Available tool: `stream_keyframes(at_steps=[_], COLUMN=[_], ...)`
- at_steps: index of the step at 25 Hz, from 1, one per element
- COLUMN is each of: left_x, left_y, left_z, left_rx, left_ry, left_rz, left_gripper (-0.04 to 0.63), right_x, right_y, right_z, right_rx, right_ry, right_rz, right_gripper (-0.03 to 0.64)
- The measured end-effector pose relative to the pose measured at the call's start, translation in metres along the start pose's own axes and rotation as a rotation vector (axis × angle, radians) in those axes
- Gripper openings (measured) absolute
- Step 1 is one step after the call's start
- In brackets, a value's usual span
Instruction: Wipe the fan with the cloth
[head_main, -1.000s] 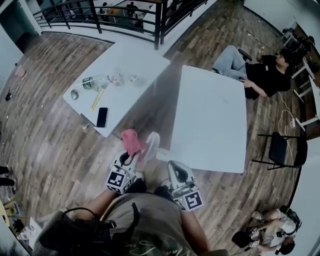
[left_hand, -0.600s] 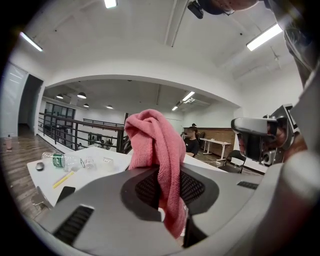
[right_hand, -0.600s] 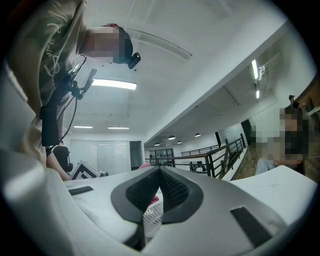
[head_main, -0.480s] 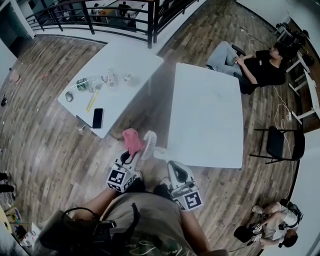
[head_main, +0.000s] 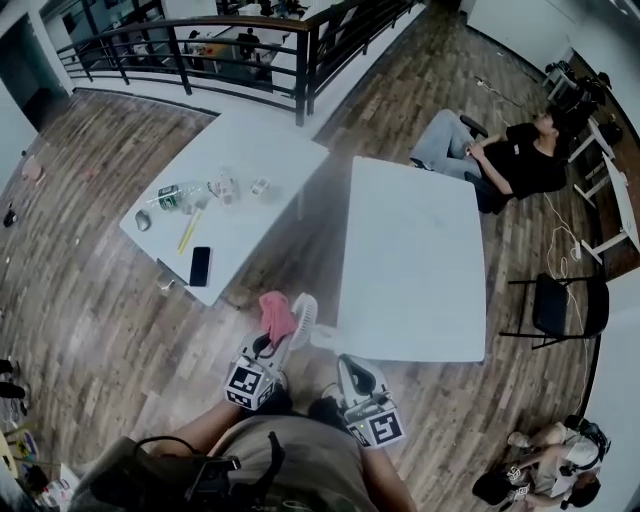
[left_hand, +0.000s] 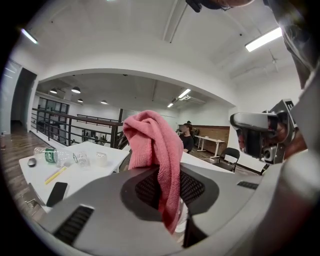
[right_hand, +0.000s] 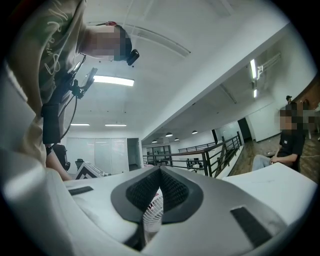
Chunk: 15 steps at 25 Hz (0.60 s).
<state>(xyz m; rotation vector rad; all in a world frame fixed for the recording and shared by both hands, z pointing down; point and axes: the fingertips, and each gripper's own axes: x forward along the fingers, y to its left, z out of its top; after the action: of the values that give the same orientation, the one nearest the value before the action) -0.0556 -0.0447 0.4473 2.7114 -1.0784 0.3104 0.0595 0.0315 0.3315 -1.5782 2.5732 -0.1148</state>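
two white surfaces, left (head_main: 262, 150) and right (head_main: 420, 260), stand on a wood floor (head_main: 90, 300) before a dark railing (head_main: 180, 45). the left one carries a phone (head_main: 200, 266), a pencil (head_main: 190, 226) and a lying clear bottle (head_main: 178, 196), contents not discernible. the left tongs (left_hand: 170, 197) clamp narrowly on the pink cloth (left_hand: 152, 145), just beside the white fan (head_main: 303, 316), held above the floor in the closed right tongs (right_hand: 159, 175).

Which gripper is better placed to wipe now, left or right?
Left gripper: its jaws grip the pink cloth beside the fan. The right gripper is shut on the fan, steadying it.
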Motion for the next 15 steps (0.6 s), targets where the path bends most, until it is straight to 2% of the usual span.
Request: stream_keyframes(at_steps=[7,12,15], left_x=[0.004,0.005,0.006], left_y=[-0.001,-0.013,-0.013], left_z=[0.0,-0.004,-0.006], left_rx=[0.005,-0.016,-0.019], left_ry=[-0.007,0.033,0.042], left_rz=[-0.016,-0.051,-0.047], left_gripper=[0.077,0.077,0.077], right_x=[0.0,-0.004,-0.004], right_y=[0.001,0.002,0.001], right_z=[0.001,0.005,0.009], right_rx=[-0.001,0.001,-0.004], right_ry=[-0.009,-0.012,-0.03], right_rz=[-0.001,-0.004,0.003], right_gripper=[0.002,0.002,0.002])
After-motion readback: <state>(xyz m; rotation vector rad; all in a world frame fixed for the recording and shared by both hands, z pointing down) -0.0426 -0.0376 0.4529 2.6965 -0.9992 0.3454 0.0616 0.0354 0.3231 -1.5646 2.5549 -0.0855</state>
